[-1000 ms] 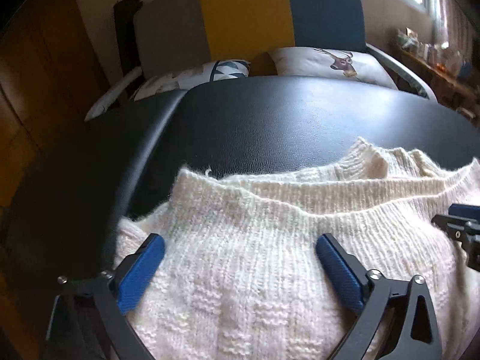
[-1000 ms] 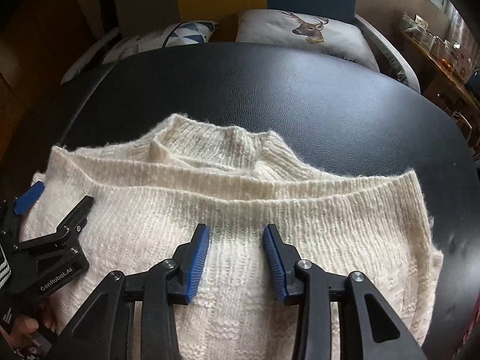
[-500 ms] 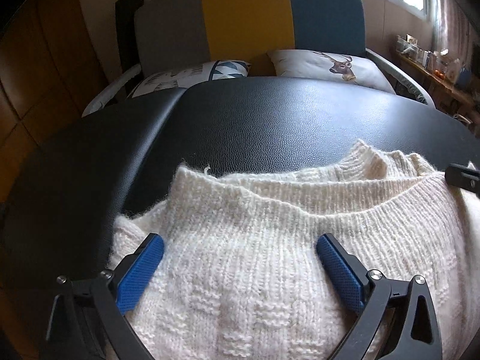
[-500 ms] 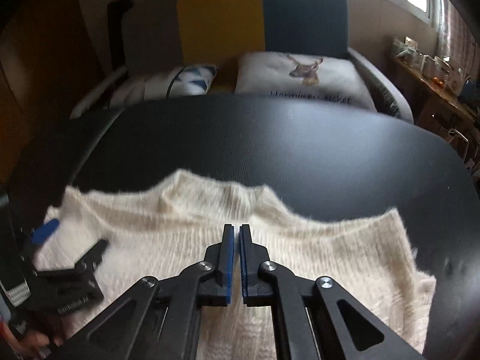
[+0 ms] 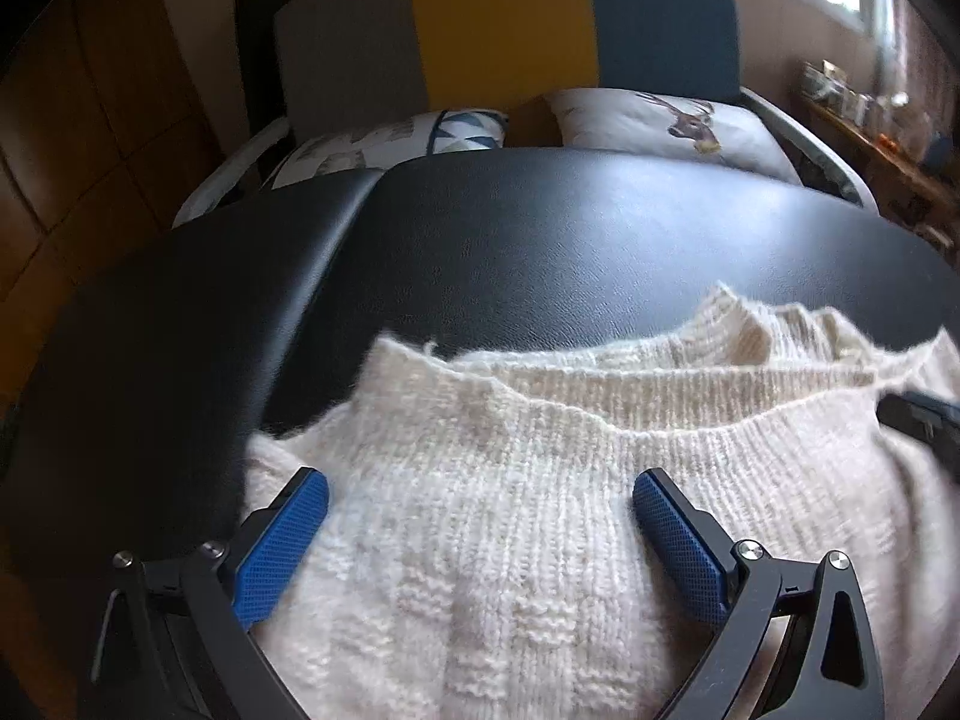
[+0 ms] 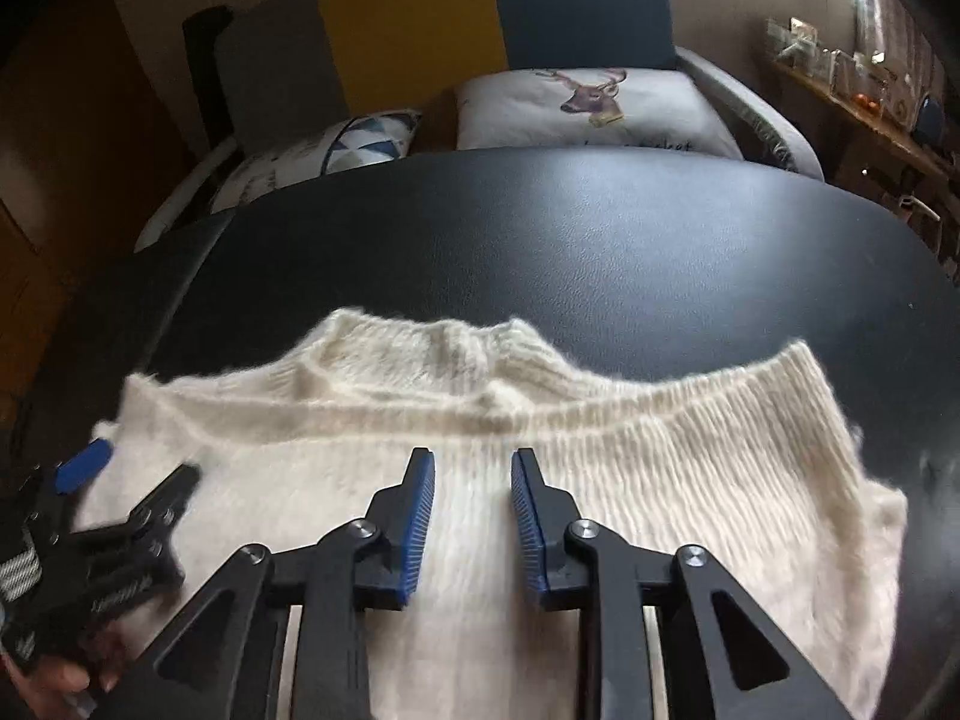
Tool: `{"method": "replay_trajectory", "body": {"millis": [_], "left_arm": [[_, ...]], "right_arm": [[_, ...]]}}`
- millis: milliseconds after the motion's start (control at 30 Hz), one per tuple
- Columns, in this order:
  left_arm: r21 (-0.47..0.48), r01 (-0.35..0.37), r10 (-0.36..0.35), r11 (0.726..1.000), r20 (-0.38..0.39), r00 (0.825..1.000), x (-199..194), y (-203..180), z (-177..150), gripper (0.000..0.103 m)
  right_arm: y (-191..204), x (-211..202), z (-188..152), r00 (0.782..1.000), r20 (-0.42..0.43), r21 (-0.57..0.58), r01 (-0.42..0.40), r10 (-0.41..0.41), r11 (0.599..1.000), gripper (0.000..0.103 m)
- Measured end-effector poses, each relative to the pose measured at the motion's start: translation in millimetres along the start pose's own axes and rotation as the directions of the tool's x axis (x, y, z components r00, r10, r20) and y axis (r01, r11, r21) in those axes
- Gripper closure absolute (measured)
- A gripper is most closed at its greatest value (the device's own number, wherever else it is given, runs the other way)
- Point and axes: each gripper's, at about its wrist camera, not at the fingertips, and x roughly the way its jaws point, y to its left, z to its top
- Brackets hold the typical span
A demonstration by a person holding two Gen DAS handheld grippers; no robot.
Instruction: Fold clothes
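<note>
A cream knitted sweater (image 5: 510, 510) lies folded on the black leather table (image 5: 540, 240), its ribbed hem and collar towards the far side. My left gripper (image 5: 480, 483) stands wide open just above the sweater's left part, with nothing pinched. The right wrist view shows the same sweater (image 6: 690, 450) under my right gripper (image 6: 472, 462). Its jaws are opening and stand a little apart, and the blue pads do not press on the knit below. The left gripper (image 6: 141, 468) shows at the left edge there, and the right gripper's tip (image 5: 918, 426) shows at the right edge of the left wrist view.
Behind the table (image 6: 570, 228) stands a sofa with a grey, yellow and teal back (image 5: 504, 30) and a deer-print cushion (image 6: 594, 108). A cluttered shelf (image 6: 852, 84) runs along the right wall. A hand (image 6: 54, 678) holds the left gripper.
The right gripper's jaws were apart, shut half a second ago, and now stand apart again over the sweater, with the gripper shifted slightly. The left gripper has stayed open and in place.
</note>
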Motion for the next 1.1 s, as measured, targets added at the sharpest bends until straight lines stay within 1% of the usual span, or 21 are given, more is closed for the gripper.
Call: {"method": "replay_trajectory", "body": {"millis": [33,67,100,167,233,267,300,333,367,400,433,533,633,733,933,1000,1100], "left_arm": [[0.006,-0.015,0.015,1.0,-0.016,1.0,1.0,-1.9,1.2,0.0],[0.012,-0.029,0.029,1.0,-0.032,0.999,2.1,-3.8,2.3,0.0],[0.039,-0.042,0.044,0.998,-0.039,0.998,4.5,-8.2,1.8,0.0],[0.062,-0.061,0.062,0.996,-0.012,0.998,5.7,-12.9,-2.0,0.0],[0.082,-0.081,0.079,0.993,0.017,0.997,6.7,-17.3,-5.9,0.0],[0.068,-0.069,0.069,0.995,0.015,0.998,7.9,-15.0,-6.5,0.0],[0.05,-0.056,0.056,0.997,0.011,0.998,9.2,-12.1,-6.9,0.0],[0.033,-0.043,0.042,0.999,0.007,0.999,10.5,-9.3,-7.4,0.0],[0.03,-0.038,0.038,0.999,0.006,0.999,10.8,-8.7,-7.4,0.0],[0.028,-0.035,0.035,0.999,0.006,0.999,11.0,-8.4,-7.4,0.0],[0.027,-0.032,0.031,0.999,0.005,0.999,11.2,-8.1,-7.3,0.0],[0.027,-0.032,0.032,0.999,0.012,0.999,10.1,-8.3,-7.9,0.0],[0.026,-0.03,0.029,0.999,0.016,0.999,10.2,-8.6,-7.7,0.0],[0.026,-0.028,0.028,0.999,0.019,0.999,9.8,-7.1,-9.2,0.0],[0.025,-0.026,0.026,0.999,0.027,0.999,9.5,-7.3,-10.1,0.0],[0.025,-0.027,0.027,0.999,0.029,0.999,9.2,-7.2,-10.4,0.0],[0.025,-0.028,0.027,0.999,0.031,0.999,8.8,-7.1,-10.7,0.0]], "right_arm": [[-0.7,0.9,2.5,1.0,-0.024,-0.008,0.005,-0.005,1.0,0.055],[-1.0,2.0,4.4,0.999,-0.049,-0.016,0.008,-0.009,1.0,0.049],[0.8,4.3,3.0,0.997,-0.079,-0.021,0.004,-0.006,1.0,0.044],[4.3,11.4,-1.8,0.993,-0.111,-0.051,0.028,-0.034,0.998,0.043],[10.7,15.8,-6.3,0.993,-0.098,-0.096,0.06,-0.069,0.994,0.044],[12.9,15.5,-7.8,0.993,-0.083,-0.103,0.071,-0.079,0.992,0.046],[15.1,15.5,-9.3,0.994,-0.071,-0.111,0.072,-0.08,0.991,0.054],[17.4,15.4,-10.8,0.995,-0.059,-0.119,0.073,-0.081,0.99,0.068],[19.4,14.5,-12.0,0.996,-0.046,-0.128,0.076,-0.082,0.989,0.074],[21.3,13.6,-13.1,0.996,-0.034,-0.138,0.078,-0.084,0.987,0.088],[22.9,12.8,-14.5,0.996,-0.025,-0.145,0.081,-0.085,0.986,0.094],[24.9,10.3,-18.6,0.996,-0.002,-0.161,0.087,-0.089,0.983,0.098],[20.8,5.1,-21.6,0.996,0.025,-0.15,0.083,-0.08,0.985,0.099],[20.0,10.2,-10.2,0.996,0.044,-0.157,0.089,-0.083,0.984,0.099],[20.4,8.6,-0.7,0.993,0.072,-0.167,0.101,-0.09,0.981,0.1],[22.8,6.3,3.5,0.99,0.095,-0.177,0.115,-0.099,0.977,0.103],[27.1,4.9,11.1,0.986,0.117,-0.192,0.137,-0.116,0.972,0.103]]}}
